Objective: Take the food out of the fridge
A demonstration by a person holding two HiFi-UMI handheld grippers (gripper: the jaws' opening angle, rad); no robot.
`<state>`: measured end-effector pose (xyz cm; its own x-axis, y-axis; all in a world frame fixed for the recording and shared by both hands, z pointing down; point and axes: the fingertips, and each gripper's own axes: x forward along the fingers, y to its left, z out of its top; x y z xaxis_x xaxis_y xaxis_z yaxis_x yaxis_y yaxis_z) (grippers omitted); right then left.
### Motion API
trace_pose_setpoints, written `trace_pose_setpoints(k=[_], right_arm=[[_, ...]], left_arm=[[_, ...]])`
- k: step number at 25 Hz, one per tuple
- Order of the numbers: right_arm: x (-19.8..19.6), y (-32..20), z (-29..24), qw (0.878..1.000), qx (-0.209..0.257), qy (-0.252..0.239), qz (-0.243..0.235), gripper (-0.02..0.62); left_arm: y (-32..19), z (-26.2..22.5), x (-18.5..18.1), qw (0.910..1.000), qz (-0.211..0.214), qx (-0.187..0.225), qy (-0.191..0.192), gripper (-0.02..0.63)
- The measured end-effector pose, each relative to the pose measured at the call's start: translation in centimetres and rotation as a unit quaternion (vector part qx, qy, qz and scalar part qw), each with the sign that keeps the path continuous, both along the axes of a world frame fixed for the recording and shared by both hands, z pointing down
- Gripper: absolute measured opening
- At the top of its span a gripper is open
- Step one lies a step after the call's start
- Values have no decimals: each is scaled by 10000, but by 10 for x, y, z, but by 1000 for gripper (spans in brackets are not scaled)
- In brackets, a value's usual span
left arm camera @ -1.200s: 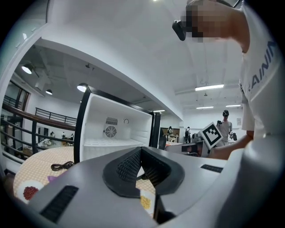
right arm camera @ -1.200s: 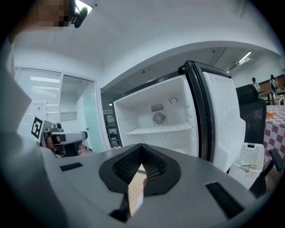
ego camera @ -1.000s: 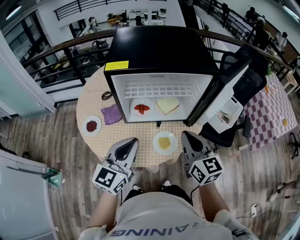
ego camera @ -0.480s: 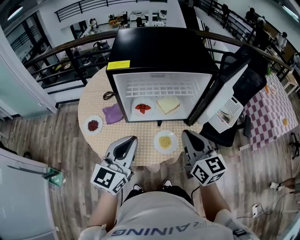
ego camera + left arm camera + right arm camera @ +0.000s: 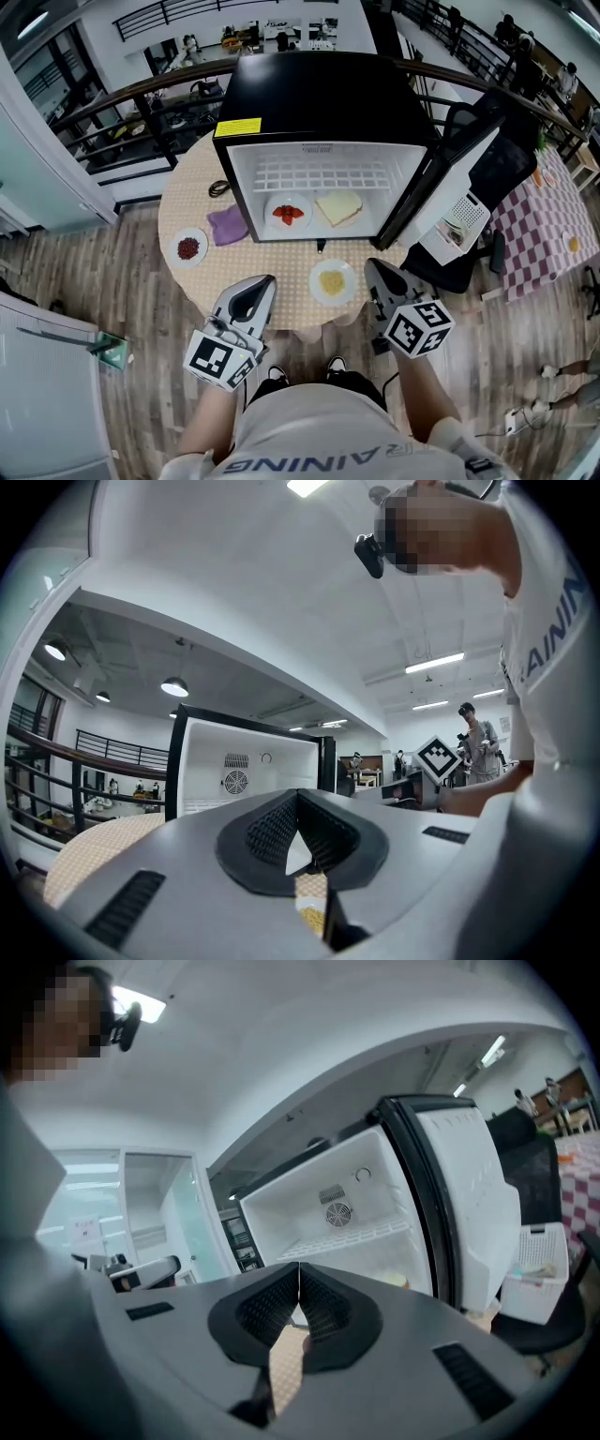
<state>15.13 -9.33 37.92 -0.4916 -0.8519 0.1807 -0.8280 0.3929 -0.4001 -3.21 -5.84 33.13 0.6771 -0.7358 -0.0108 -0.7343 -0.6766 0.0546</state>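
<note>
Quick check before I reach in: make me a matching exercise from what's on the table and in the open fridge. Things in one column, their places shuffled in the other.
Things
1. plate of yellow food
2. bread slice
3. purple cloth
4. plate of dark red food

Places
A. on the table, just outside the left wall of the fridge
B. inside the fridge, on the right side of its floor
C. on the table, in front of the open fridge
D. near the table's left edge

Pairs: 1-C, 2-B, 3-A, 4-D
</note>
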Motion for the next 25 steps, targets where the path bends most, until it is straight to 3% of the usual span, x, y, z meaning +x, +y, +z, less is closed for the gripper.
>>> trace_pose_setpoints(k=[5, 8, 10, 12, 13, 18, 22, 25], right_arm=[[8, -20, 43, 9962, -723, -424, 251, 23], [14, -38, 69, 9838, -1283, -1176, 420, 26], [20, -52, 86, 9701, -1641, -1685, 600, 31], [24, -67, 103, 9554, -1942, -2117, 691, 121], [25, -74, 111, 9473, -2074, -2323, 751, 130], [41, -106, 157, 8937, -2661, -3354, 1343, 130], [46, -120, 194, 8533, -2967, -3878, 1832, 129], [46, -135, 209, 8426, -2975, -4012, 2014, 129]], left_arm=[[2, 13, -2, 9998, -85, -158, -47, 6], [2, 23, -3, 9994, -176, -308, -58, 6], [1, 30, -3, 9989, -226, -402, -62, 6], [0, 37, -1, 9984, -263, -489, -47, 6], [-2, 40, 0, 9982, -283, -536, -35, 6], [-6, 57, 3, 9966, -352, -742, -63, 6], [-9, 69, 4, 9950, -409, -901, -159, 6], [-16, 76, 3, 9939, -452, -990, -172, 6]])
